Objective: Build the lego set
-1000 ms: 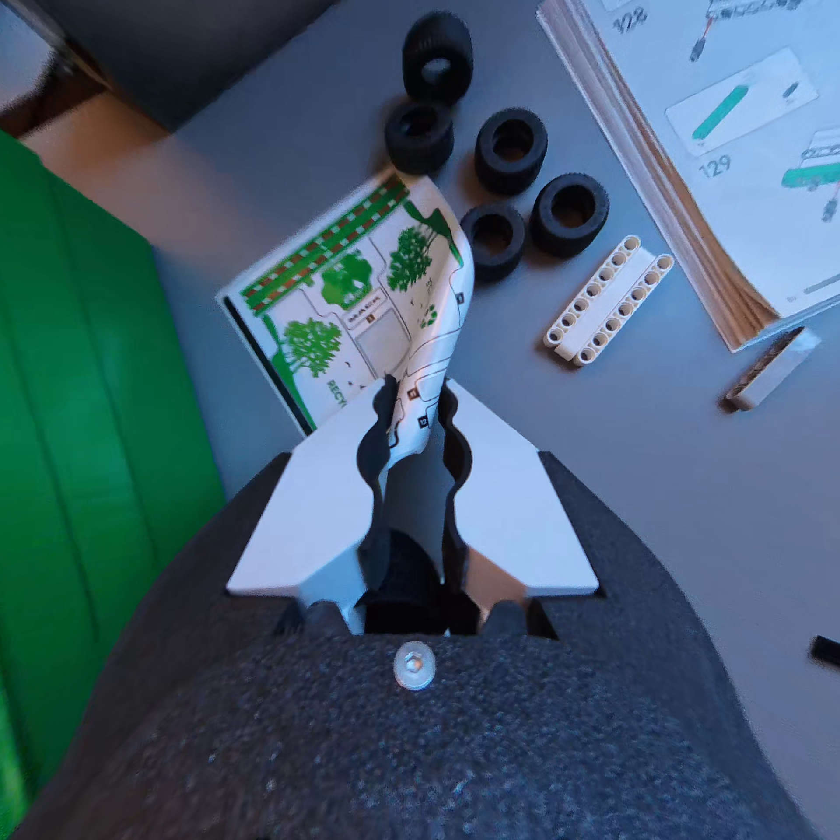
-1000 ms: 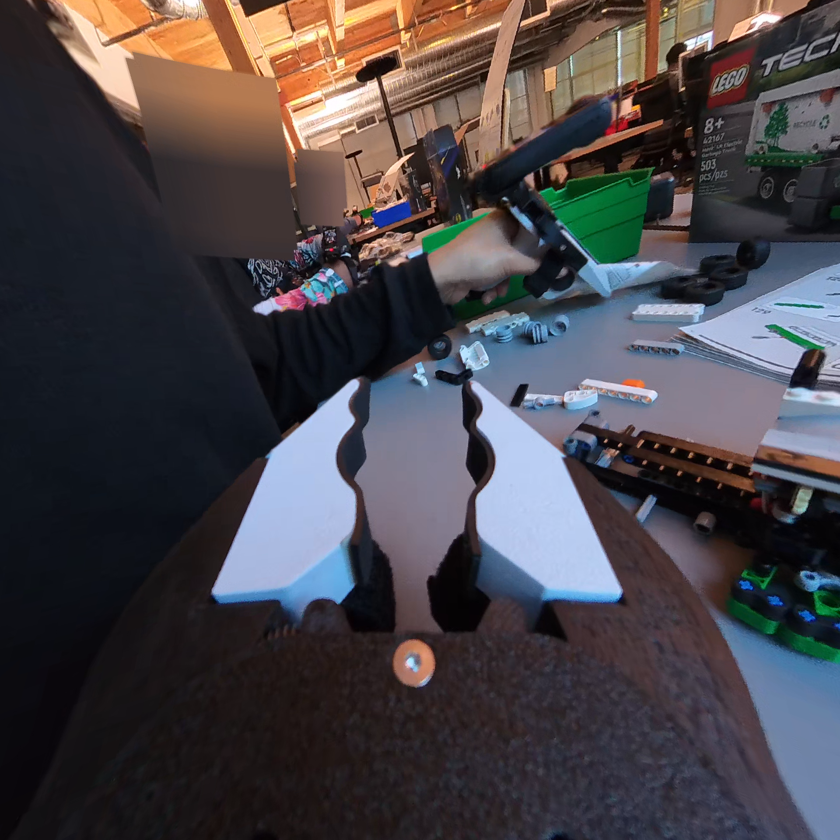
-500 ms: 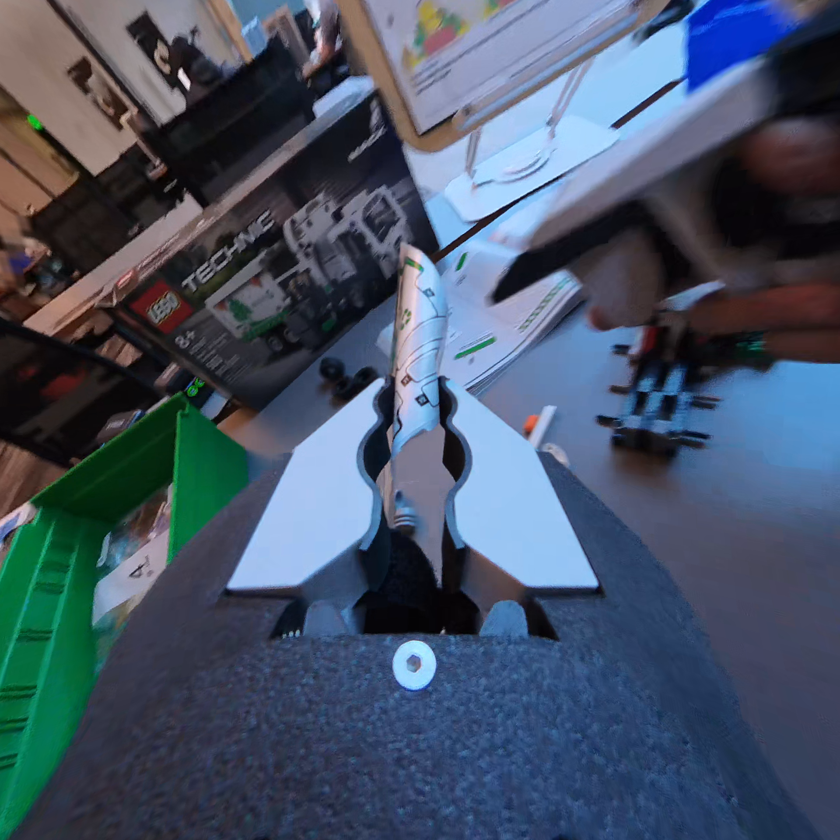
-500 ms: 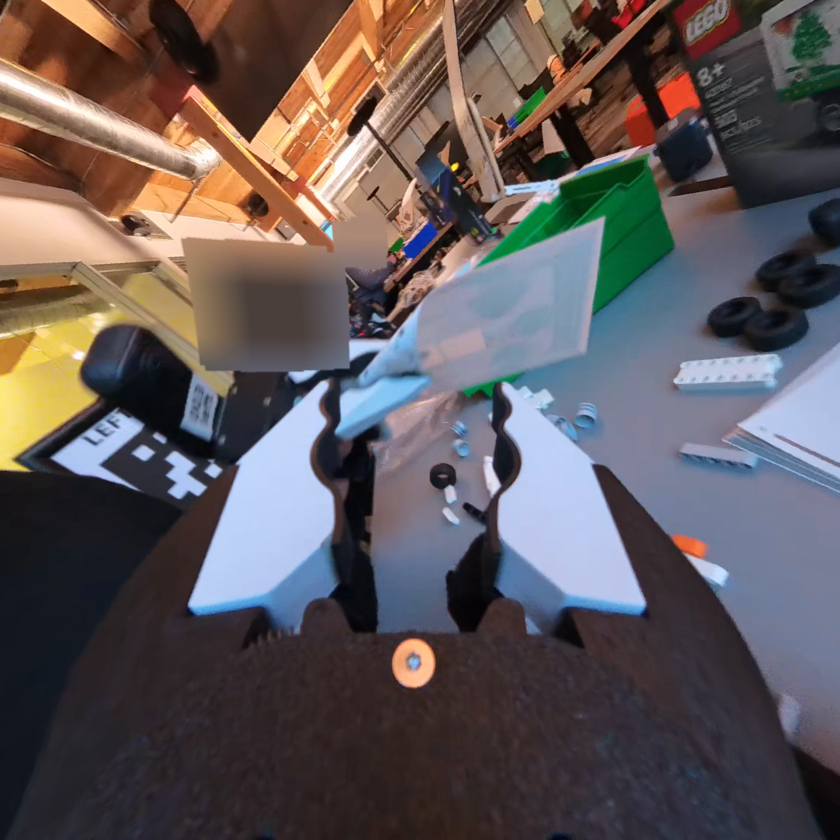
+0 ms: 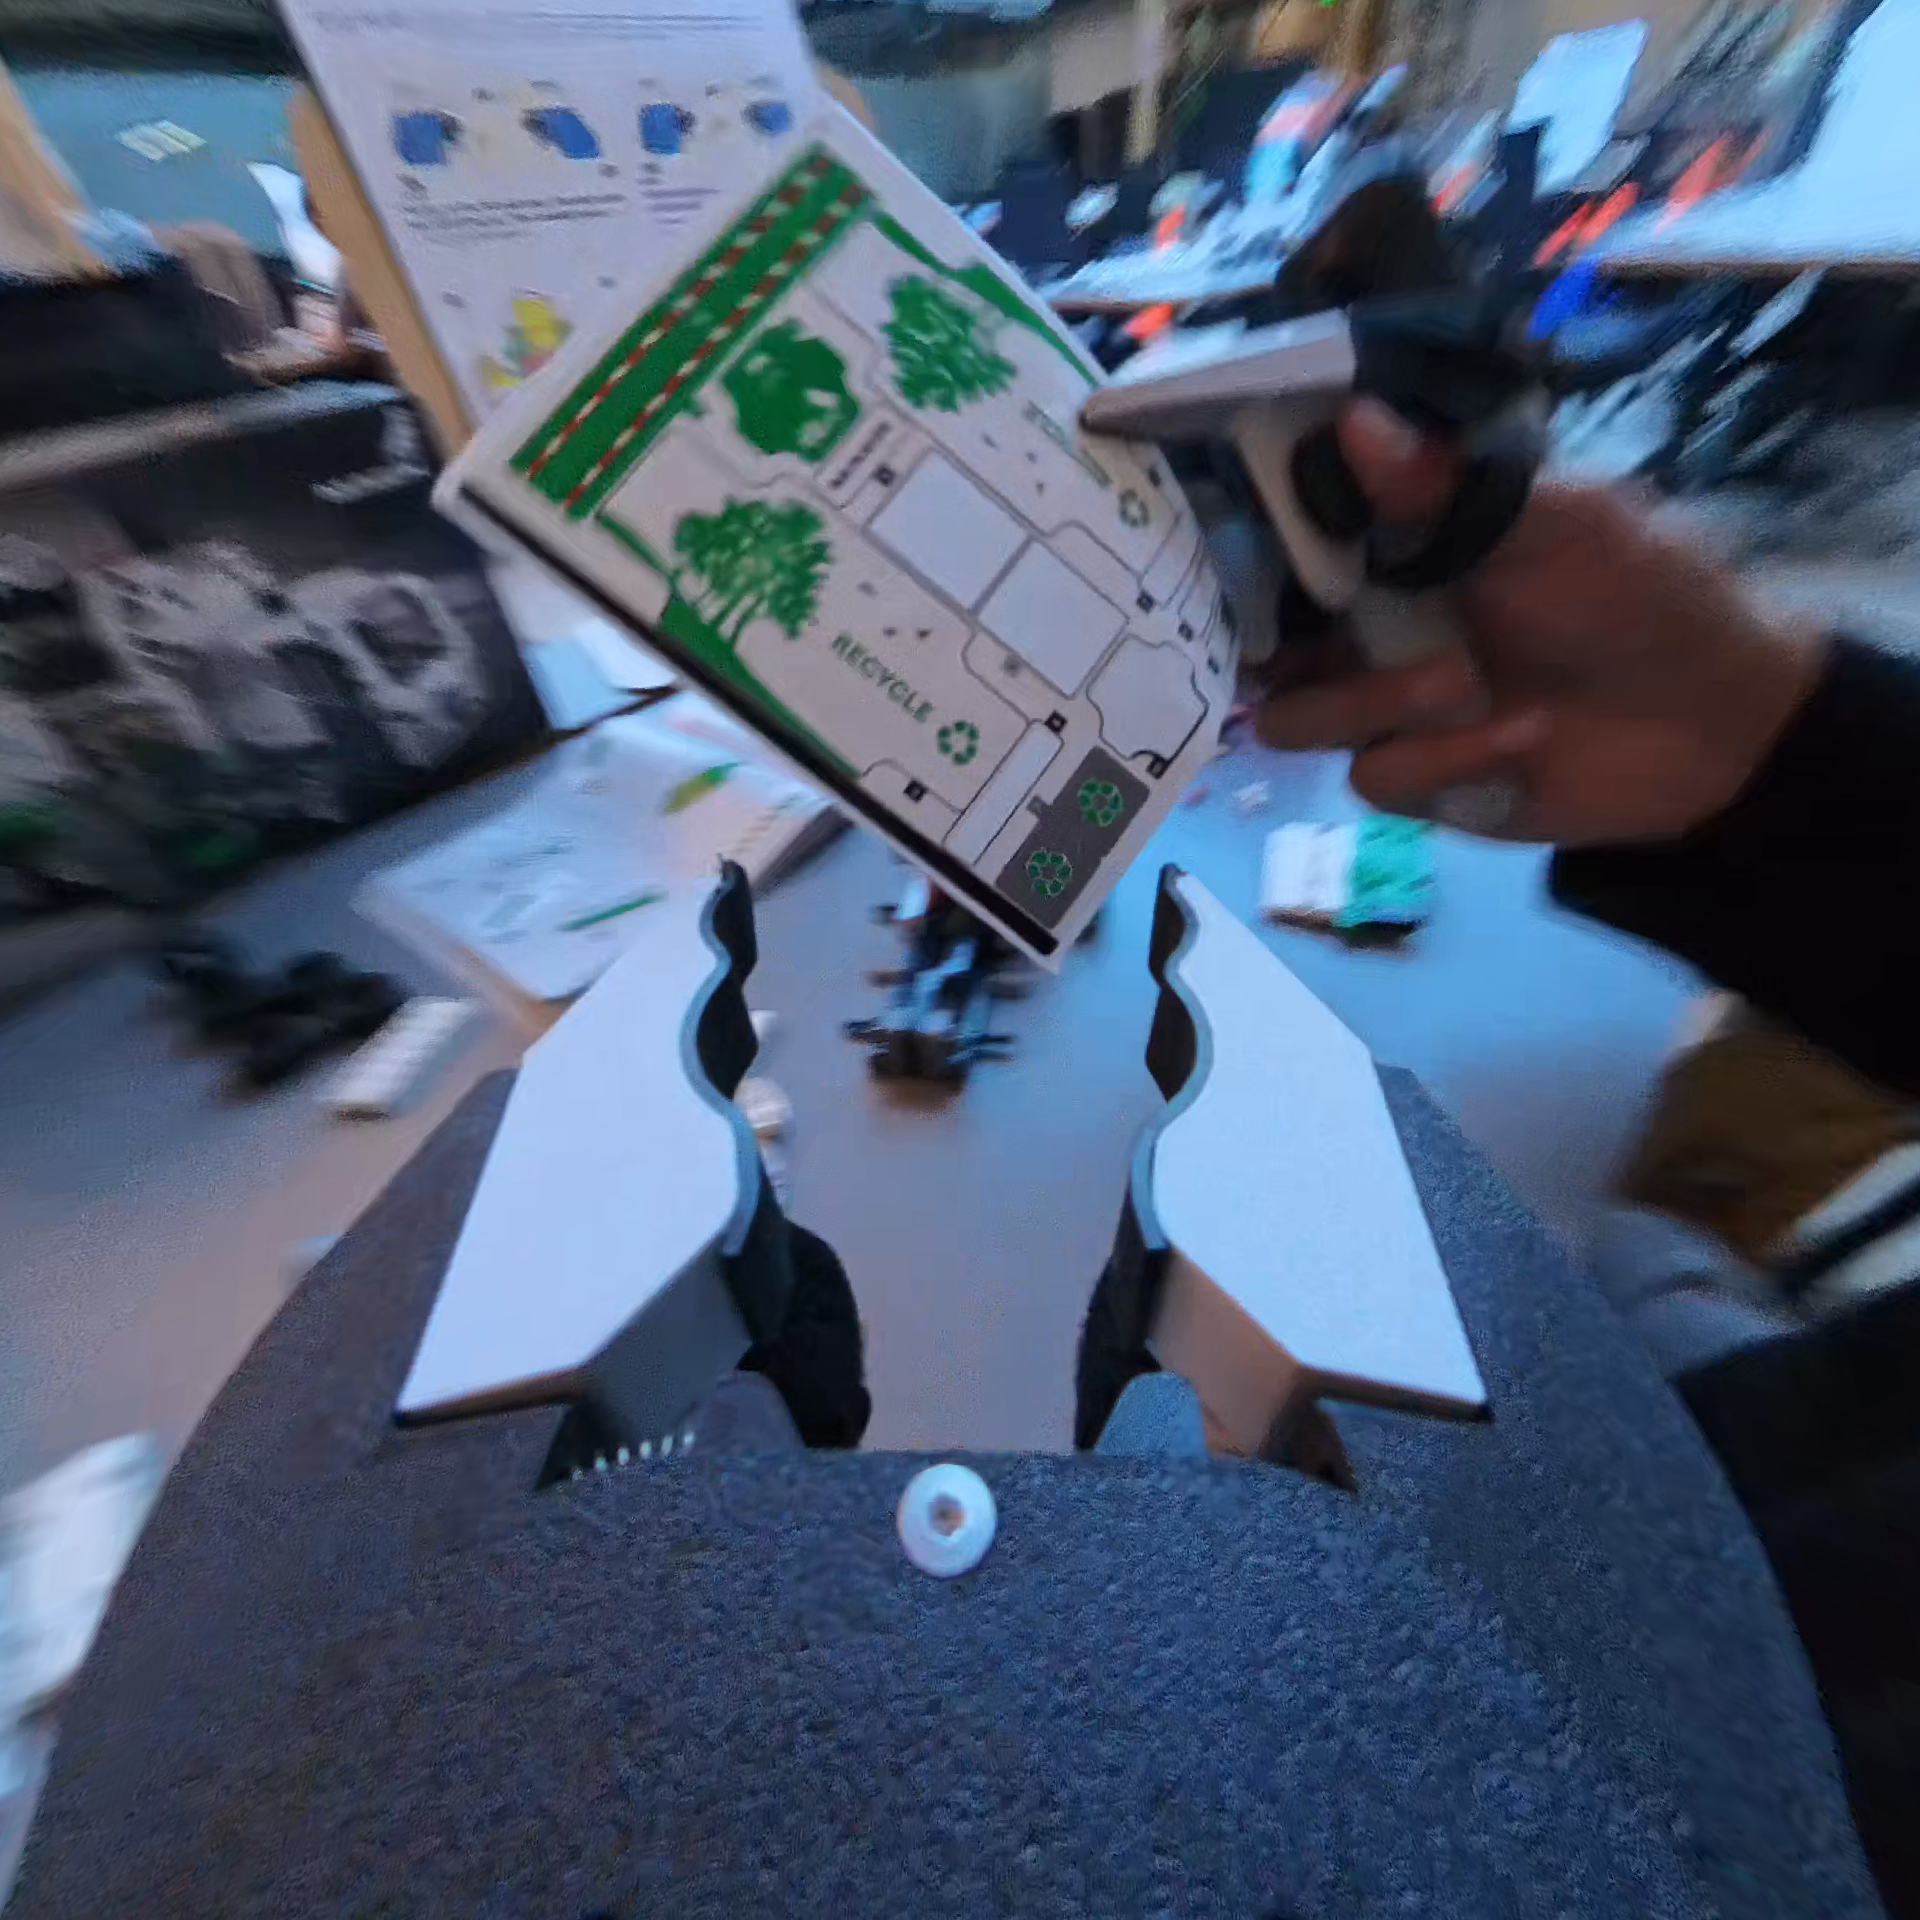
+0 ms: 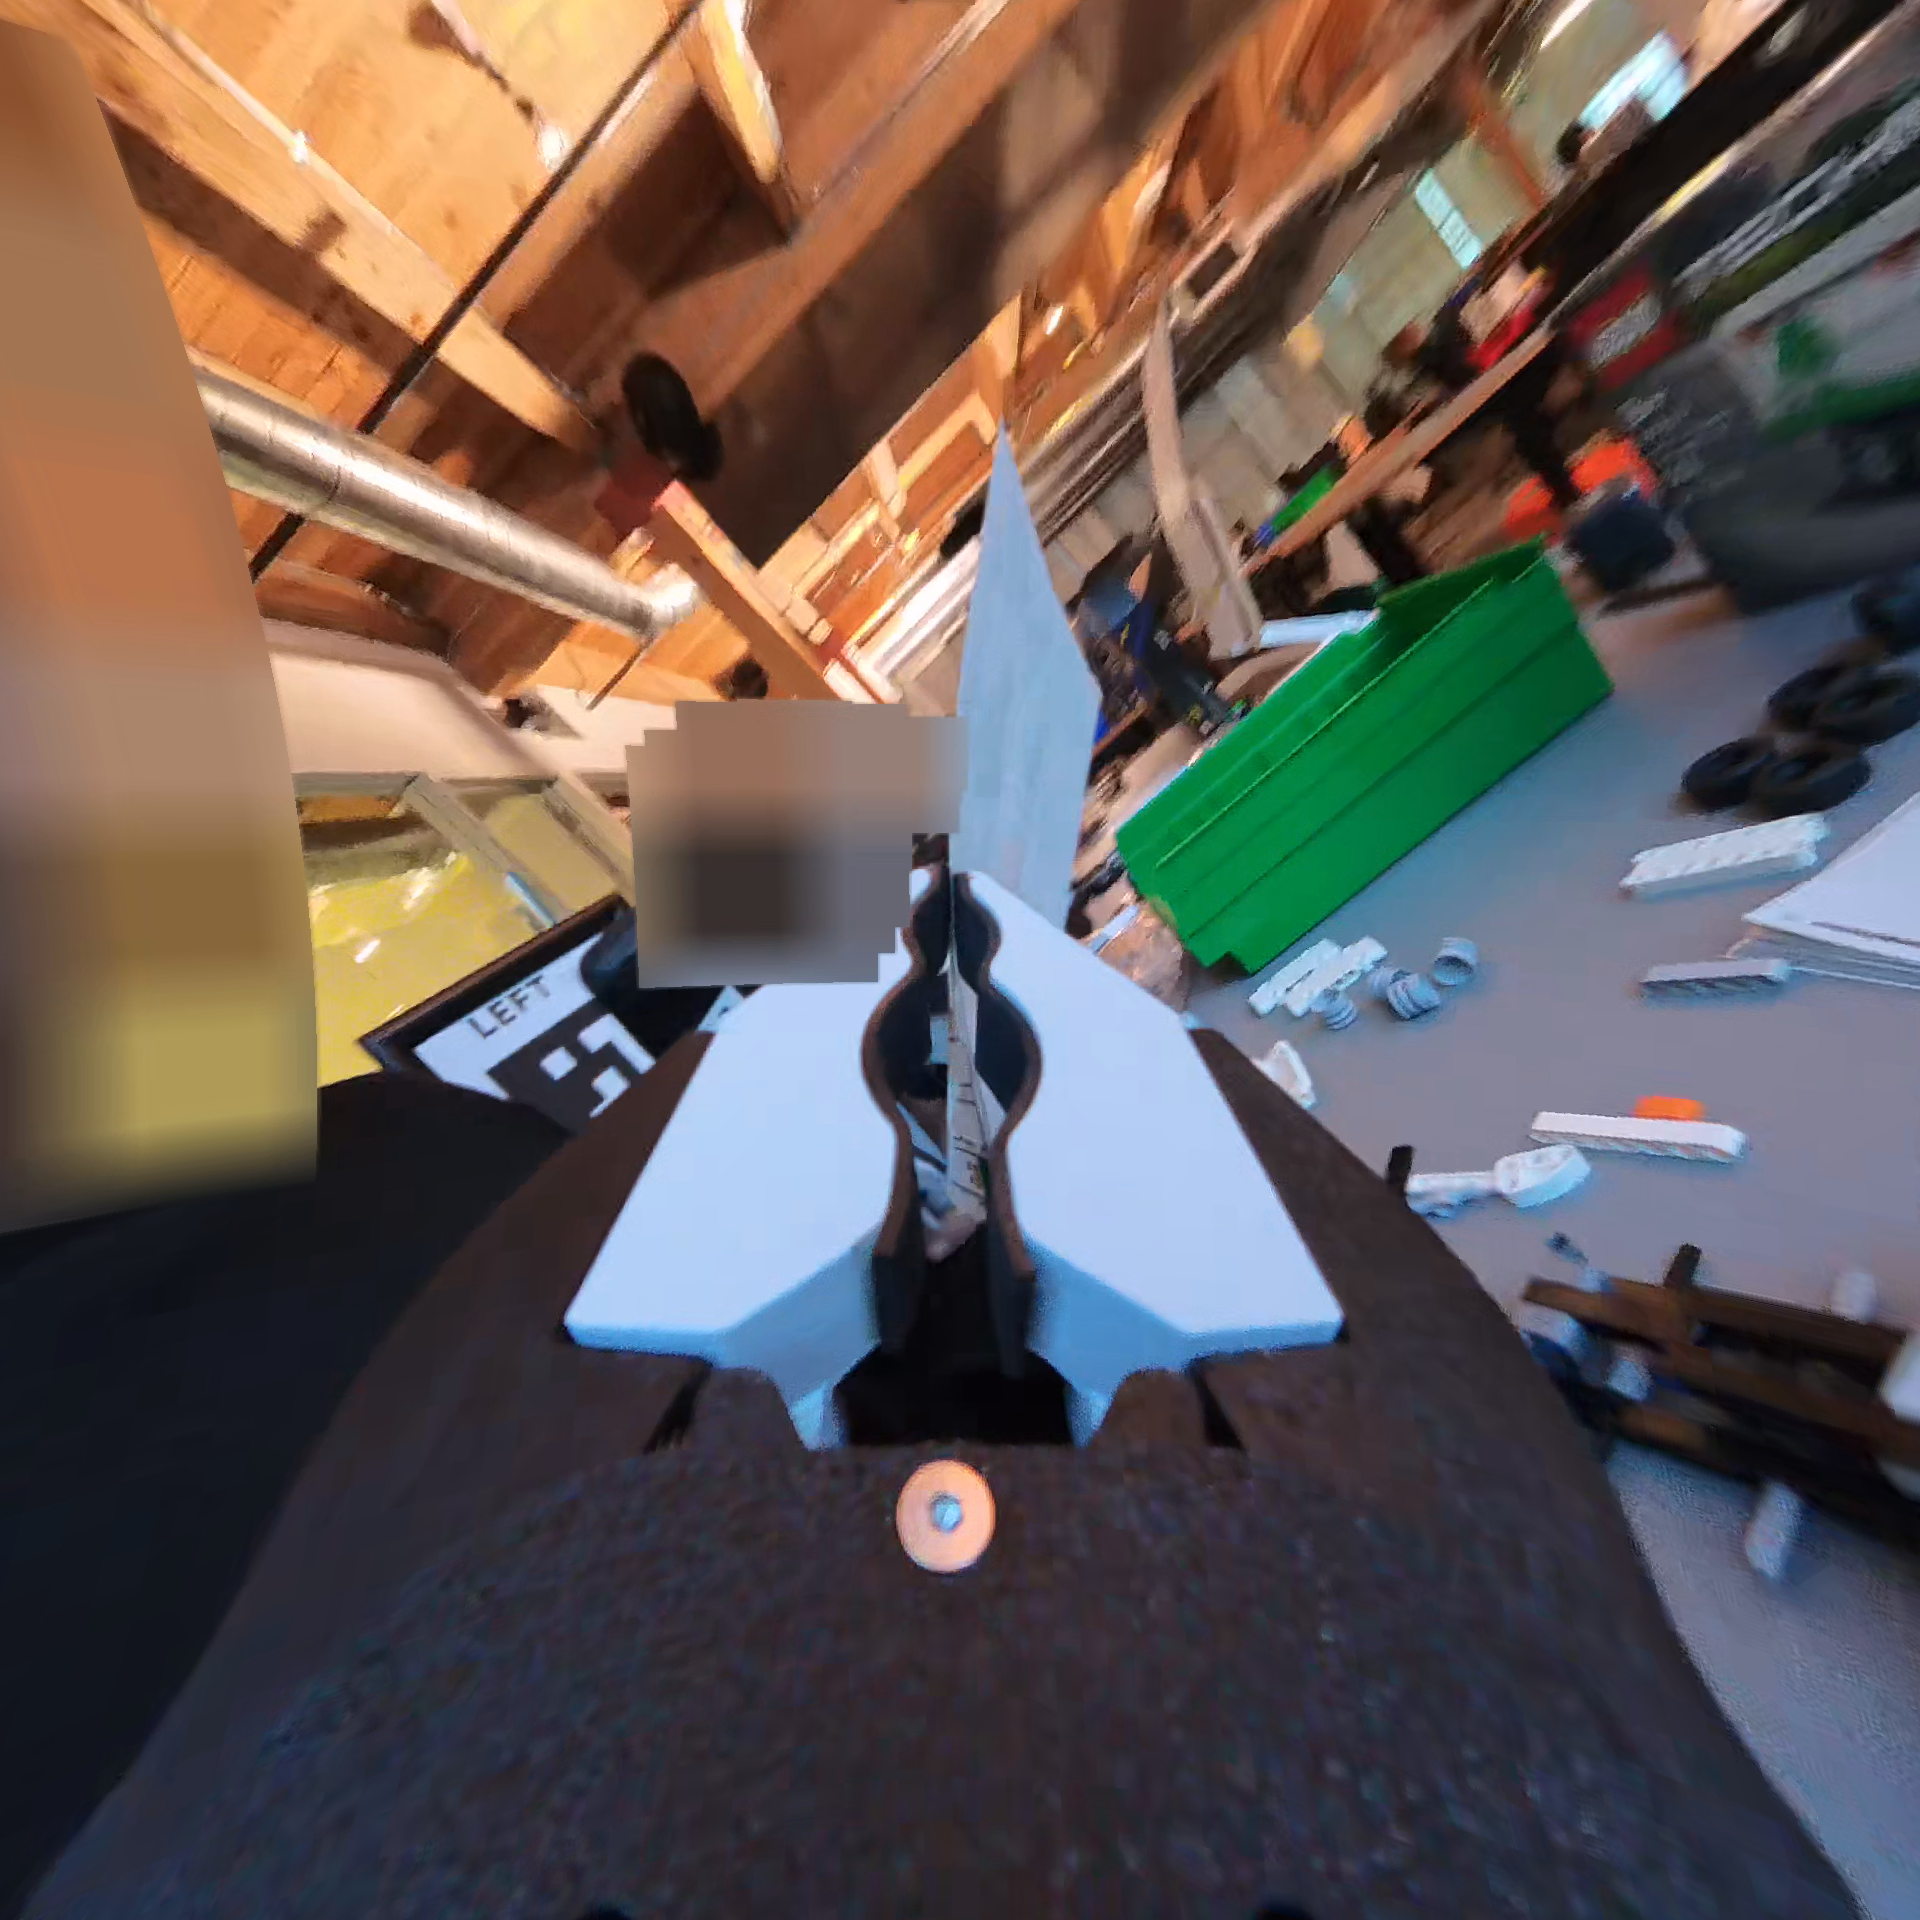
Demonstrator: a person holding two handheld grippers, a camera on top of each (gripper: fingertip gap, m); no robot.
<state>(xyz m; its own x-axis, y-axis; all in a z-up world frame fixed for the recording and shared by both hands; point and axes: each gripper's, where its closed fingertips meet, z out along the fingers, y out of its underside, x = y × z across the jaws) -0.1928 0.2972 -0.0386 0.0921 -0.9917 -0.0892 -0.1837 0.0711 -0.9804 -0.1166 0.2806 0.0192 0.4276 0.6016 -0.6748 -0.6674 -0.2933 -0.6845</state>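
The left gripper (image 5: 945, 904) is wide apart, with nothing between its 2 white fingers (image 5: 613, 1153), and it sits low over the grey table (image 5: 1039, 1195). Just past its tips hangs the sticker sheet (image 5: 894, 582), white with green trees and a red and green stripe, tilted in the air with its lower corner above the gap. In the left wrist view the right gripper (image 5: 1205, 400) pinches the far right edge of that sheet, and a hand (image 5: 1558, 665) in a dark sleeve holds that gripper. In the right wrist view the same gripper (image 6: 951, 904) is squeezed tight on the sheet (image 6: 1013, 707), which shows edge-on between the fingers (image 6: 1143, 1174) and sticks up past the tips. Under the sheet, on the table, lies a dark part-built model (image 5: 935, 1018), blurry in the left wrist view; in the right wrist view it (image 6: 1714, 1351) lies low on the right. Near it are small white pieces (image 6: 1558, 1164) and a long white beam (image 6: 1725, 852). The open booklet (image 5: 582, 862) lies farther back on the left, with black tyres (image 5: 281, 1013) in front of it. In the right wrist view the tyres (image 6: 1808, 727) sit by a green bin (image 6: 1361, 769). The room behind is too blurry to tell much
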